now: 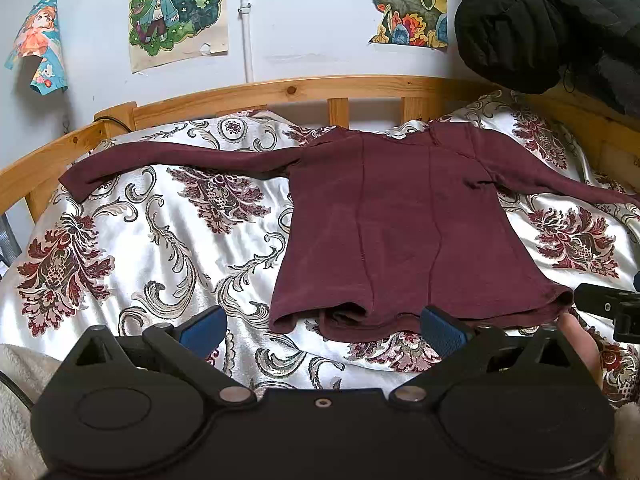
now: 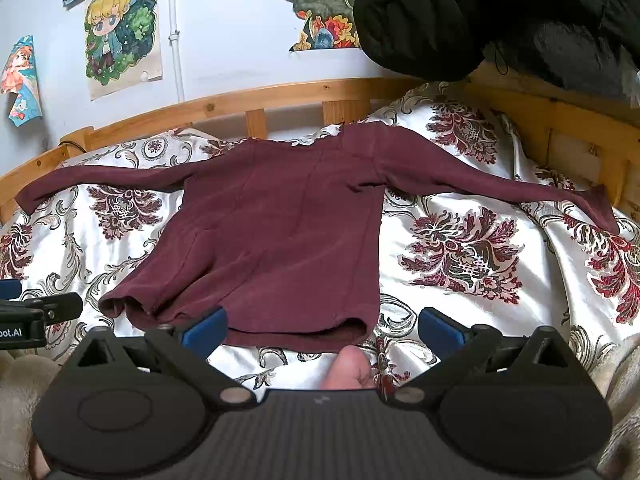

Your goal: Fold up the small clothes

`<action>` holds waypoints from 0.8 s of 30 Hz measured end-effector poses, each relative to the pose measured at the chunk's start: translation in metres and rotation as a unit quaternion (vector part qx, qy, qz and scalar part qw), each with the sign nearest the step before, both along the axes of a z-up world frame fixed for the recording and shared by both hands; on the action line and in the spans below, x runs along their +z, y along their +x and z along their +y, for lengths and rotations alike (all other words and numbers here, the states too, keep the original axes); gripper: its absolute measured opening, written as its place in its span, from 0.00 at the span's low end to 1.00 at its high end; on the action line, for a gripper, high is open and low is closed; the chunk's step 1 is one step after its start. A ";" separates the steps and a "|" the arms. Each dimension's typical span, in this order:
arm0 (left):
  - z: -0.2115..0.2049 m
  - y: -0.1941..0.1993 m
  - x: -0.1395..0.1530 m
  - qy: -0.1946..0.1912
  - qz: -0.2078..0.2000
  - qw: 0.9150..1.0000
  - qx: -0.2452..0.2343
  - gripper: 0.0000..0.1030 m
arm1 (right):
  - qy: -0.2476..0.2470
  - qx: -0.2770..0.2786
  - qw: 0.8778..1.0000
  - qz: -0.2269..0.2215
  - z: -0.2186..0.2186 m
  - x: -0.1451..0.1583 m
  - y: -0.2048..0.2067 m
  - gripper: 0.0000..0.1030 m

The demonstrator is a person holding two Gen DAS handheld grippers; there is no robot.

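A small maroon long-sleeved top [image 1: 396, 224] [image 2: 280, 232] lies flat on the patterned bedspread [image 1: 168, 240] [image 2: 460, 280], hem towards me and both sleeves spread out sideways. My left gripper [image 1: 324, 330] is open just short of the hem, its blue pads wide apart with nothing between them. My right gripper [image 2: 322, 330] is open too, at the hem's right part; its left fingertip [image 2: 206, 330] overlaps the hem edge in the picture. The right gripper's body [image 1: 612, 306] shows at the left wrist view's right edge.
A wooden bed rail [image 1: 304, 92] [image 2: 280, 96] runs behind the top, below a wall with posters [image 1: 176, 8]. A black padded jacket [image 1: 552, 24] [image 2: 500, 16] hangs at the upper right. Part of a person's skin [image 2: 348, 368] shows below the hem. Fleecy fabric [image 1: 16, 392] lies at the near left.
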State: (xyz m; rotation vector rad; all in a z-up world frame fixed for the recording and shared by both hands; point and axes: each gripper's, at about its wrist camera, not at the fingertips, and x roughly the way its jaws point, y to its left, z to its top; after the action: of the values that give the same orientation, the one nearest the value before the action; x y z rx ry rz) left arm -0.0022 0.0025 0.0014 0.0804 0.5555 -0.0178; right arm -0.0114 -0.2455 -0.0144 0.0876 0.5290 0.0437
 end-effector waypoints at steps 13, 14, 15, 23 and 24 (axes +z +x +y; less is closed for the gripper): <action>-0.002 0.002 -0.002 0.000 0.001 1.000 0.001 0.99 | 0.001 0.000 1.000 0.001 -0.001 0.000 0.001 1.00; -0.002 0.002 -0.002 -0.001 0.001 1.000 0.001 0.99 | 0.000 0.000 1.000 0.001 -0.001 0.000 0.001 1.00; -0.002 0.002 -0.002 0.000 0.001 1.000 0.001 0.99 | 0.000 0.000 1.000 0.001 -0.001 0.000 0.001 1.00; 0.001 0.003 -0.005 0.000 0.003 1.000 0.002 0.99 | -0.004 -0.007 1.000 0.014 -0.001 -0.004 0.003 1.00; 0.002 0.004 -0.007 0.001 0.004 1.000 0.002 0.99 | -0.005 -0.009 1.000 0.017 -0.001 -0.005 0.004 1.00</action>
State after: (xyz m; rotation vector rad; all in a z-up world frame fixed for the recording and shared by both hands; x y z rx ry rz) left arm 0.0018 0.0049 -0.0052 0.0819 0.5633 -0.0136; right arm -0.0077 -0.2464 -0.0195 0.0839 0.5616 0.0231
